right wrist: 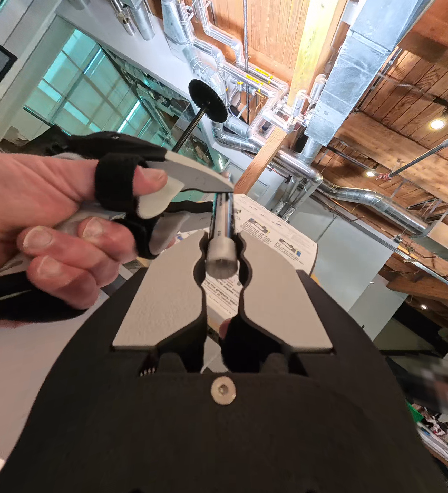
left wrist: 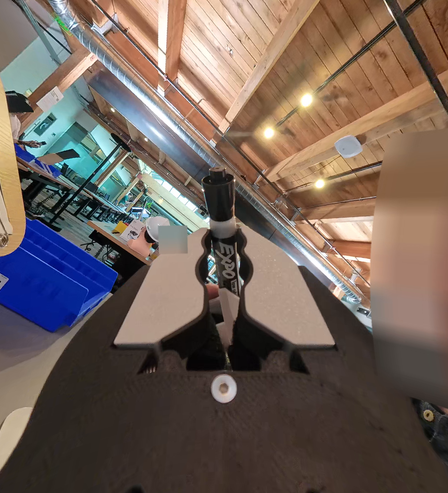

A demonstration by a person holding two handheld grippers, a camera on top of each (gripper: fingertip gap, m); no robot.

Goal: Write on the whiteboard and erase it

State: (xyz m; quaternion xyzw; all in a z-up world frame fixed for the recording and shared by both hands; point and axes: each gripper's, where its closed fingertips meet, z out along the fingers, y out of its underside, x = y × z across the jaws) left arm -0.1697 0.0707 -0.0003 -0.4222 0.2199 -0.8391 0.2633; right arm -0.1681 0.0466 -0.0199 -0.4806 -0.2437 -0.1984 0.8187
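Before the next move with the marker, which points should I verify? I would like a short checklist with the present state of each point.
1. Left gripper grips the black marker: ok, its fingers close on the barrel.
2. Right gripper is lined up on the marker's near end: ok, a finger stands on each side of it.
3. Right fingers press on that end: cannot tell, the picture is blurred there.
4. Cap is off: cannot tell.
5. Whiteboard is in view: not ok, both cameras face the wooden ceiling.
6. Eraser is in view: not ok.
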